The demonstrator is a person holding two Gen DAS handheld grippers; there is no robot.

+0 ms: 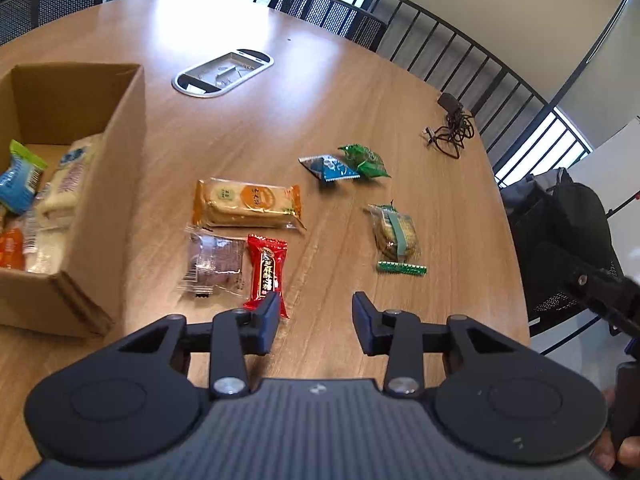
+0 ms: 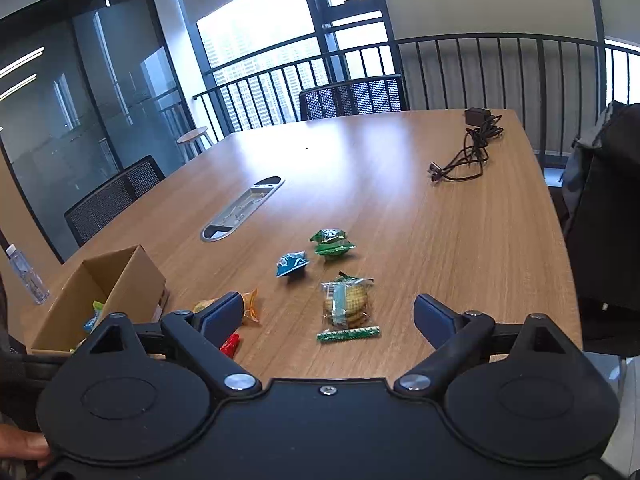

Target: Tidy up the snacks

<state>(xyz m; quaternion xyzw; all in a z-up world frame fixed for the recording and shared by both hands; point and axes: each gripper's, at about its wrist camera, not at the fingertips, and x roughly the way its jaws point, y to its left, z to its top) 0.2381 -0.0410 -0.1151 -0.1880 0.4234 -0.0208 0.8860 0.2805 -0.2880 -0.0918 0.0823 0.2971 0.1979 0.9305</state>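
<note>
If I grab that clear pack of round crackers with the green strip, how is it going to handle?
The clear cracker pack probably feels light, since it is a small stack in thin film. The glossy wrapper may slip or crinkle under the jaws. The crackers look brittle, so a hard squeeze could crack them. Lying flat on the wooden table, it should slide rather than roll.

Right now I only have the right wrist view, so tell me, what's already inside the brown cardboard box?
Observer: Several packets lie in the brown cardboard box: a blue and green packet, a white wrapped snack and an orange packet.
Operator: Anything hidden beside the red candy packet?
Observer: Yes, a clear wrapper holding a dark purple snack lies between it and the box.
Operator: Is the left gripper holding anything in its fingers?
Observer: No, they stand open with nothing between them.
</note>
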